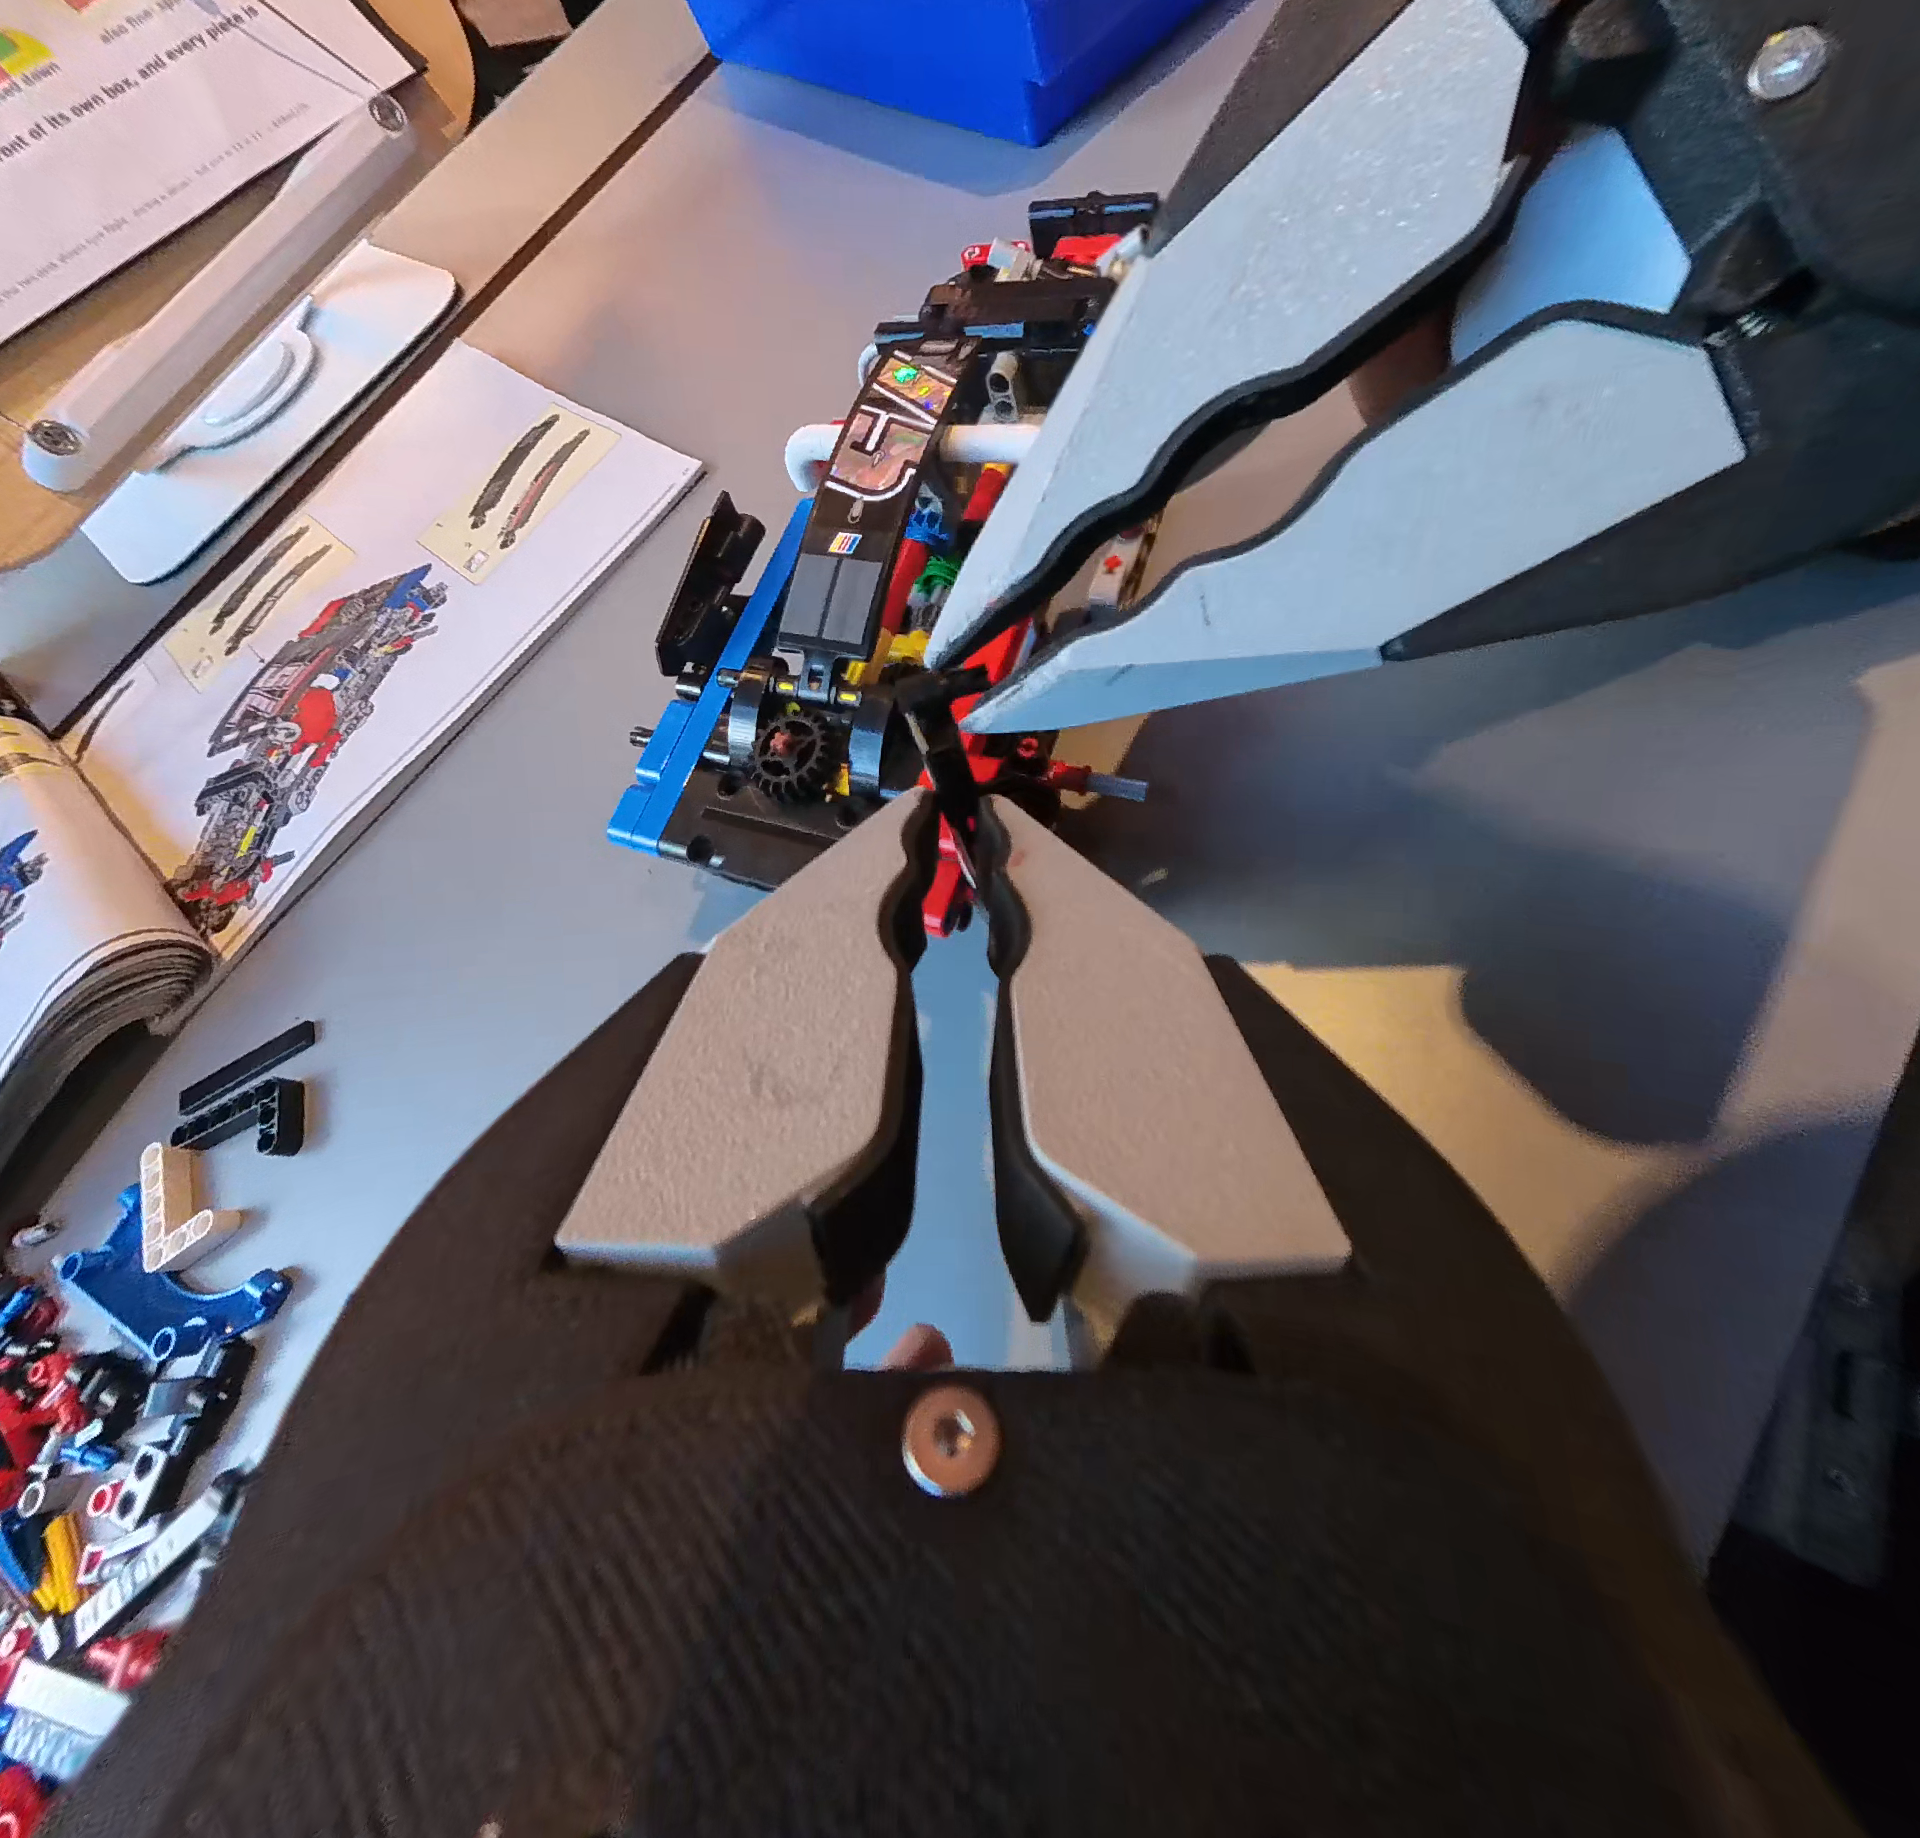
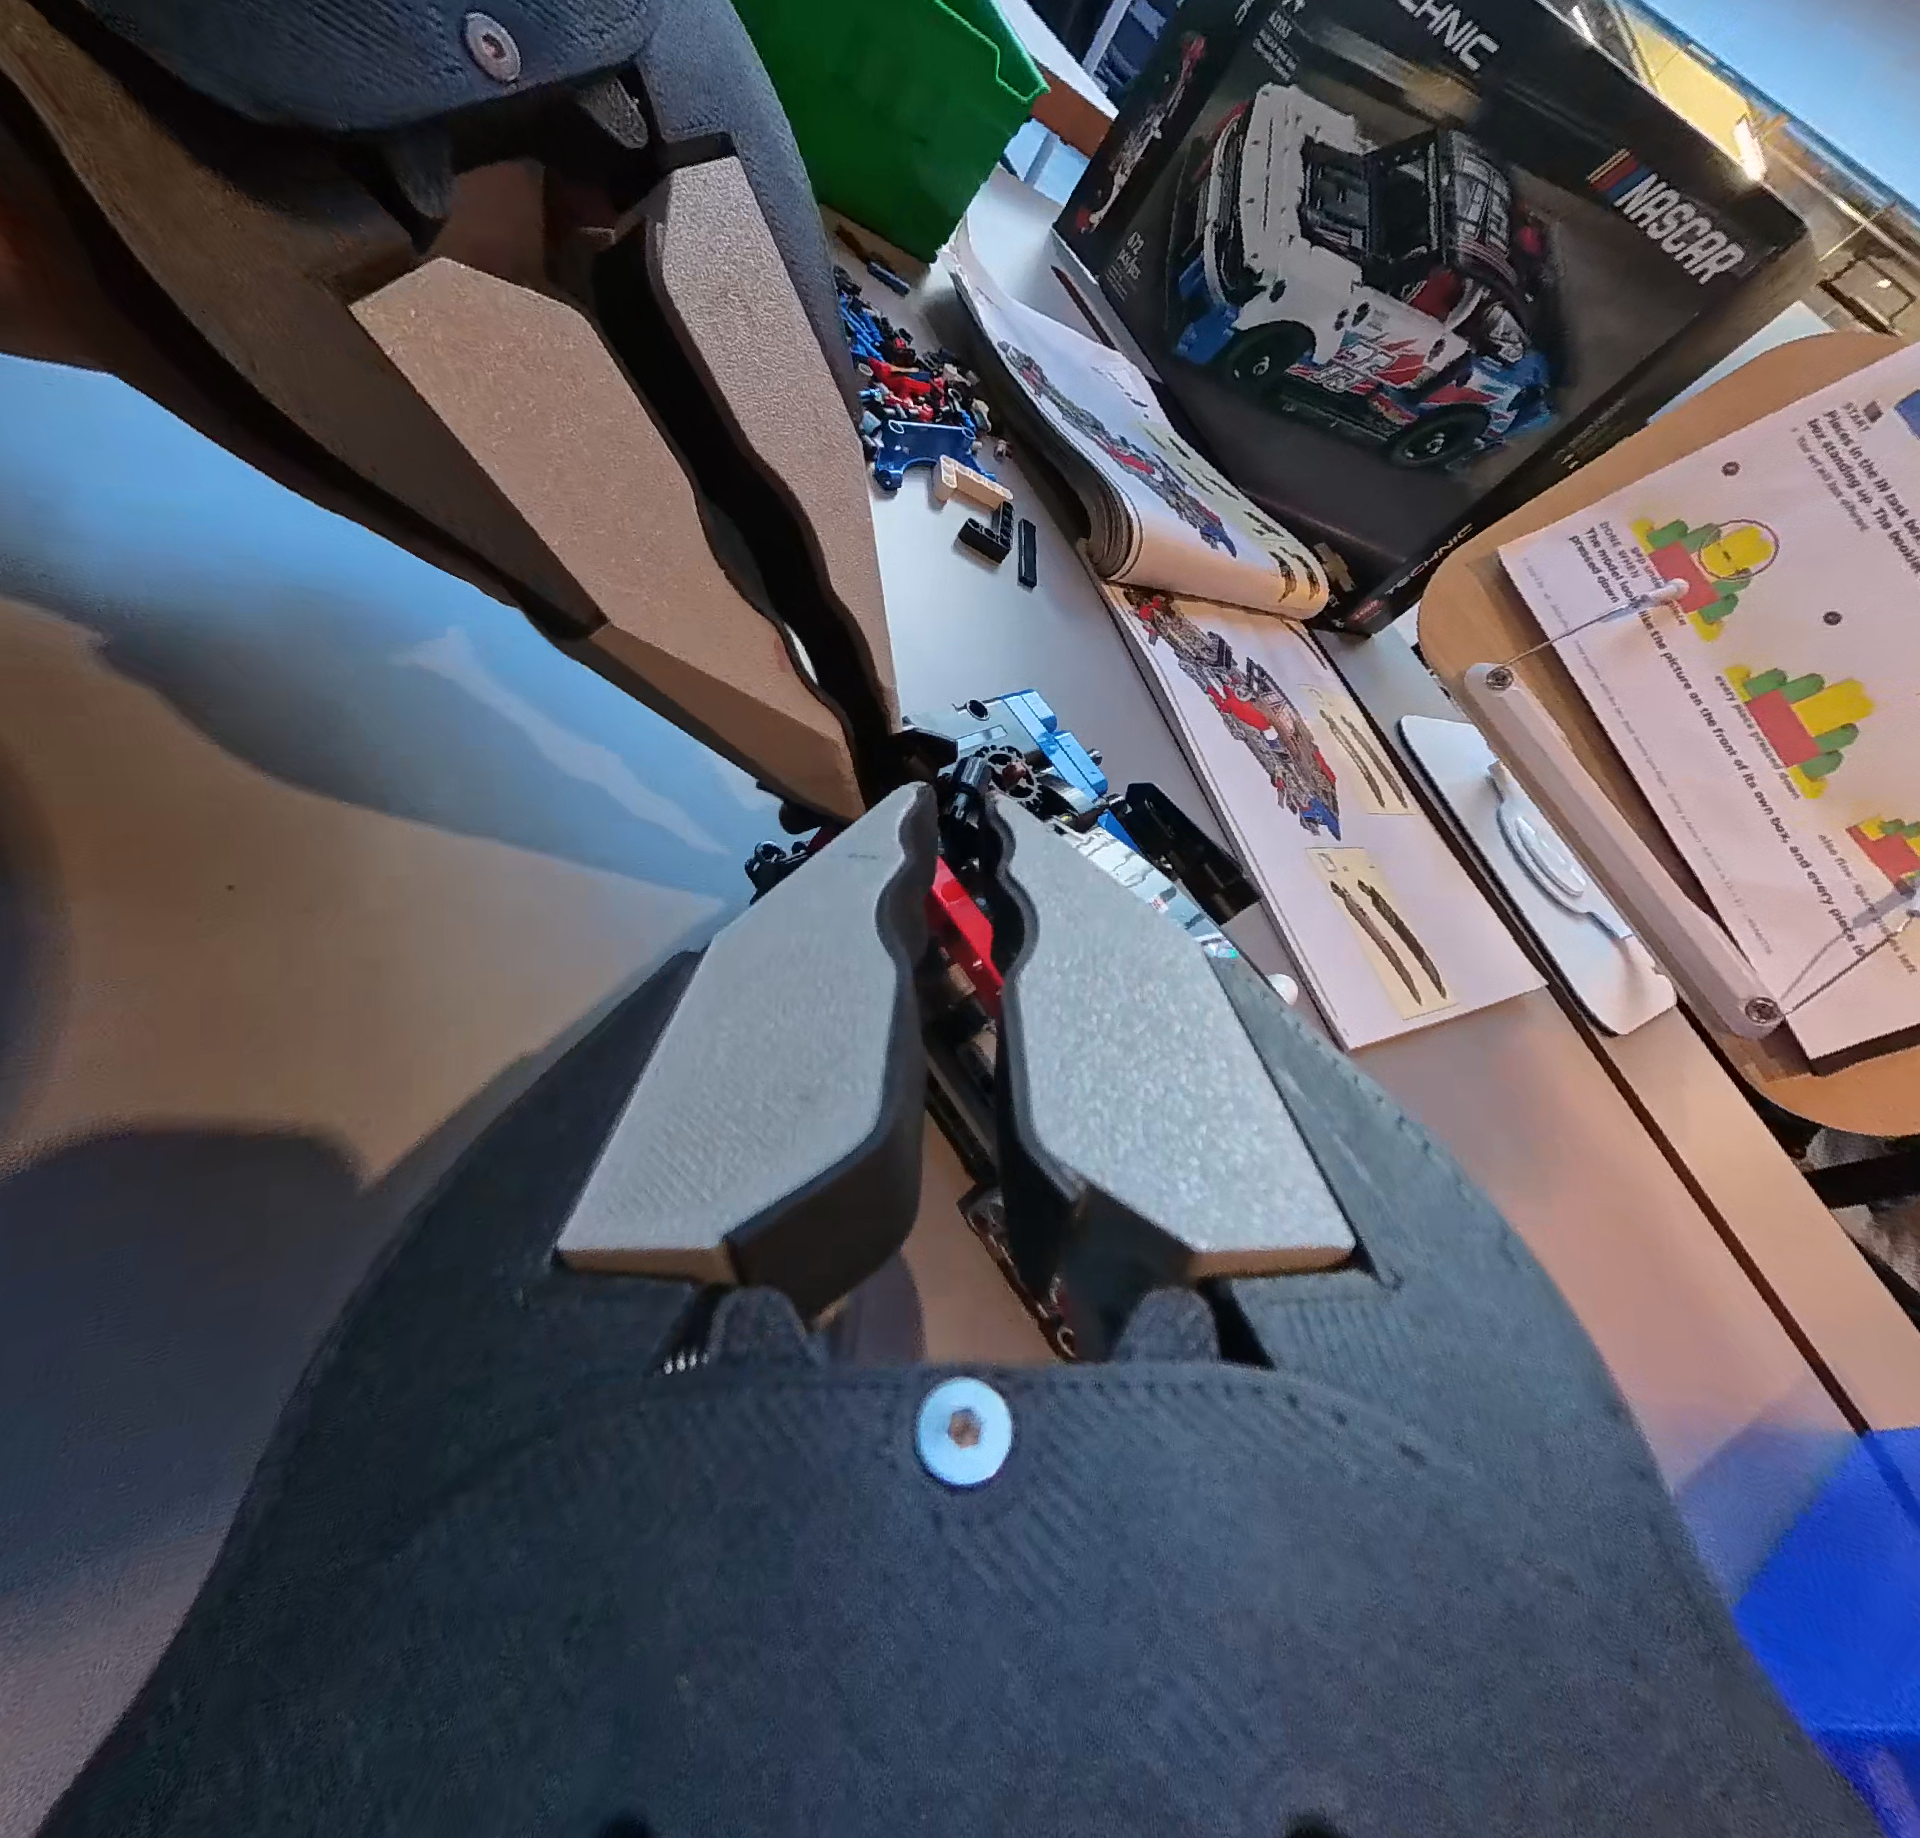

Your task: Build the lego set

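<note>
So both grippers are nose to nose over the half-built car model (image 1: 831, 583), which sits on the grey table (image 1: 540, 915) between the open instruction booklet (image 1: 343, 645) and the blue bin (image 1: 935, 12). The left gripper (image 1: 951, 822) is nearly closed, its tips pinching a thin black piece (image 1: 940, 739) sticking out at the near end of the model, right by the small black gear (image 1: 790, 744). The right gripper (image 1: 951, 687) comes in from the upper right with its tips nearly together at that same black piece; I honestly can't tell if it's actually gripping it. Loose parts pile (image 1: 83, 1456) sits off to the left, and the set's box (image 2: 1434, 250) stands behind the booklet.
</note>
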Available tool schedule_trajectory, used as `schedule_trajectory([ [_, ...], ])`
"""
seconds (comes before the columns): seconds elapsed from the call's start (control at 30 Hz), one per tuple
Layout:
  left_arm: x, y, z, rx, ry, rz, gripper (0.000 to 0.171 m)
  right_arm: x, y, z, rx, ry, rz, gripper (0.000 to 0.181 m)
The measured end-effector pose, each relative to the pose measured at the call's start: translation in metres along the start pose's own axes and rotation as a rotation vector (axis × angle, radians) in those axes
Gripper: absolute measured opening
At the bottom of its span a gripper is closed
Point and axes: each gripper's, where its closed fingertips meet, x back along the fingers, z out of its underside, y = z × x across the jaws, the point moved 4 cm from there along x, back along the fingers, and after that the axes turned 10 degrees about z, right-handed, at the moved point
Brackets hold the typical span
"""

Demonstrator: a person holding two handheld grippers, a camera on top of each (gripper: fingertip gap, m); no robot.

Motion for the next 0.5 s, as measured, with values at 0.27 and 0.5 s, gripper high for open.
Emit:
schedule_trajectory([
  [0.27,0.0,0.0024,-0.0008,-0.006,0.003,-0.024,0.004,0.0,0.0,0.001,-0.004,0.009,0.002,0.004],
  [0.5,-0.0004,0.0017,-0.001,-0.017,0.014,-0.038,0.004,-0.0003,-0.0008,0.0018,-0.01,0.021,0.007,0.002],
])
